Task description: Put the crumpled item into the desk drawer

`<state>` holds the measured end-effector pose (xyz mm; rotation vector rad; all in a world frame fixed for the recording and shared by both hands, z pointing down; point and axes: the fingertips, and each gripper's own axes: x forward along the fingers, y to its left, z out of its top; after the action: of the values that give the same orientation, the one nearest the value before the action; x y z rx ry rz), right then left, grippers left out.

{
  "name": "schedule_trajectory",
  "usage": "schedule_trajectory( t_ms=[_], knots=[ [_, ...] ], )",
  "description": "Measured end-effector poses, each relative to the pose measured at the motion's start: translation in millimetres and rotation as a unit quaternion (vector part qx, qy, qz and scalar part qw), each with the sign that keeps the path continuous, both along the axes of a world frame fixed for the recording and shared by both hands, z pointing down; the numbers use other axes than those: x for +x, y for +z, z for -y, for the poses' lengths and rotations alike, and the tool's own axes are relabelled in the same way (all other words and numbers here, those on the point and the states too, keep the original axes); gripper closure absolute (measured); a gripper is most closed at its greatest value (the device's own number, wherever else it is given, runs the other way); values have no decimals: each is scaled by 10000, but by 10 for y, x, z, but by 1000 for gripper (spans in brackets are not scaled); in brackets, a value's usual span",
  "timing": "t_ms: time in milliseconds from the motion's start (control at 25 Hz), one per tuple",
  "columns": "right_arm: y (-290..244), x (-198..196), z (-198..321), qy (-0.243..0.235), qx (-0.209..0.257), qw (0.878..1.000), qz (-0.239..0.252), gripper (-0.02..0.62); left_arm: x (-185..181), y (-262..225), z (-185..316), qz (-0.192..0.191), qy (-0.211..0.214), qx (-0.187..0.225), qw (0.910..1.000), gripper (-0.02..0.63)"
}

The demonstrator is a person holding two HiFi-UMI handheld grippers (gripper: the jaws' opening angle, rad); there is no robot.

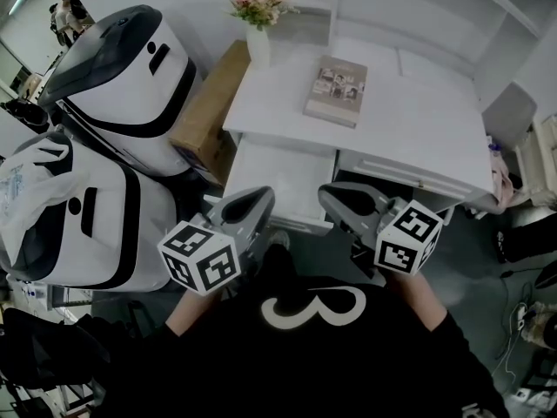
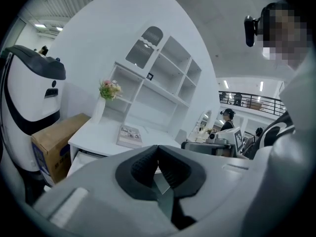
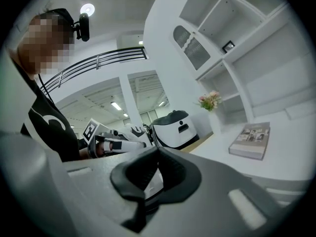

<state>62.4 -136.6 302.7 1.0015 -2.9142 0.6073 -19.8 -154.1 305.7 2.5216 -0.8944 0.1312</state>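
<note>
The white desk [image 1: 409, 111] has an open drawer [image 1: 283, 171] at its front left, and the drawer's inside shows only white. No crumpled item is in any view. My left gripper [image 1: 254, 200] hovers just in front of the drawer's front edge, its jaws closed together with nothing between them. My right gripper [image 1: 338, 197] is level with it to the right, below the desk's front edge, also shut and empty. The left gripper view shows the left gripper [image 2: 158, 149] with its pads meeting, and the right gripper view shows the same of the right gripper [image 3: 158, 151].
A book [image 1: 337, 90] lies on the desk top, and a vase of flowers [image 1: 259, 24] stands at its back left corner. A cardboard box [image 1: 211, 103] leans beside the desk. Two large white-and-black machines [image 1: 122, 68] stand to the left. Shelves [image 2: 163, 83] rise behind the desk.
</note>
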Motion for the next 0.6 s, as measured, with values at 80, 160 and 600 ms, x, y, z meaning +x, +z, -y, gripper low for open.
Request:
schedule_trajectory(
  t_ms=[80, 160, 600],
  knots=[
    [20, -11, -36, -23, -45, 10000, -12, 592, 13, -2, -30, 2, 17, 1, 10000, 597],
    [11, -15, -56, -33, -38, 10000, -26, 592, 34, -18, -42, 3, 53, 16, 10000, 597],
    [36, 66, -105, 49, -49, 10000, -37, 592, 161, -80, -74, 114, 238, 97, 9996, 597]
  ],
)
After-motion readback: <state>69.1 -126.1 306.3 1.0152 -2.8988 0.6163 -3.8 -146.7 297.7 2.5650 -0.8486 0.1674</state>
